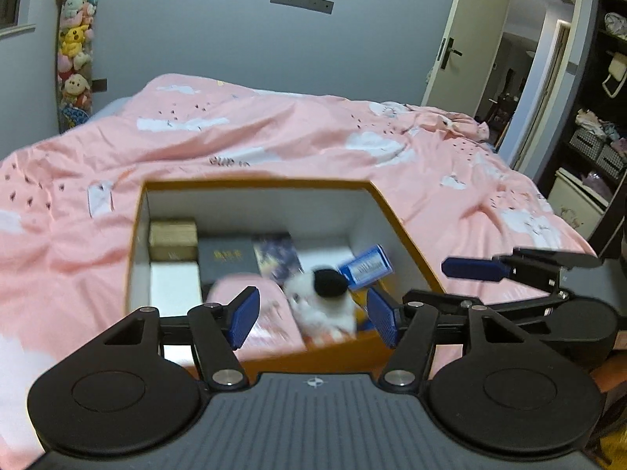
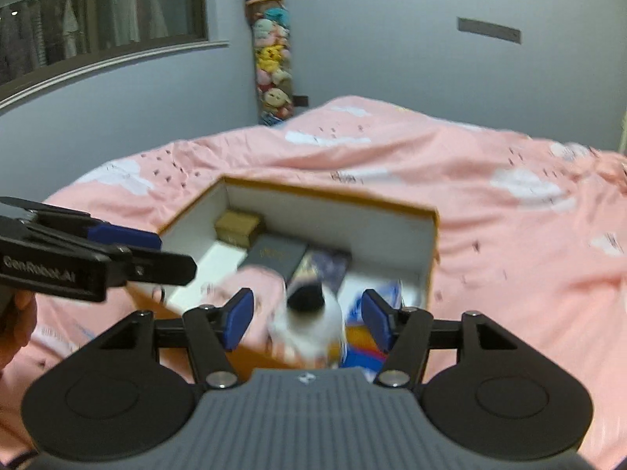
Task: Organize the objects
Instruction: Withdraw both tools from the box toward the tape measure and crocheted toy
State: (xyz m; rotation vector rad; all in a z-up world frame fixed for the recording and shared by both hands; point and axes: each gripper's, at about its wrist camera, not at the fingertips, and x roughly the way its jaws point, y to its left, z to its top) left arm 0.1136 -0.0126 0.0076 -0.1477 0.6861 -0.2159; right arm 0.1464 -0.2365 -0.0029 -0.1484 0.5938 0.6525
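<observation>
An orange-rimmed cardboard box (image 1: pixel 254 185) with white inner walls lies on the bed. It holds a tan box (image 1: pixel 172 239), a white box (image 1: pixel 174 288), a dark book (image 1: pixel 227 258), a starry book (image 1: pixel 276 258), a blue carton (image 1: pixel 366 266), a pink item (image 1: pixel 270 313) and a blurred white-and-black plush toy (image 1: pixel 325 305). My left gripper (image 1: pixel 313 315) hangs open over the box's near edge, its pads clear of the plush. My right gripper (image 2: pixel 307 319) is open above the same plush (image 2: pixel 309 317), not touching it. Beside it is the left gripper's blue pad (image 2: pixel 121 235).
A rumpled pink duvet (image 1: pixel 294 137) with white clouds covers the bed around the box (image 2: pixel 333 196). A tall column of stuffed toys (image 2: pixel 272 66) stands in the far corner. An open door (image 1: pixel 466 39) and dark shelves (image 1: pixel 599 125) are at the right. A hand (image 2: pixel 15 321) holds the left gripper.
</observation>
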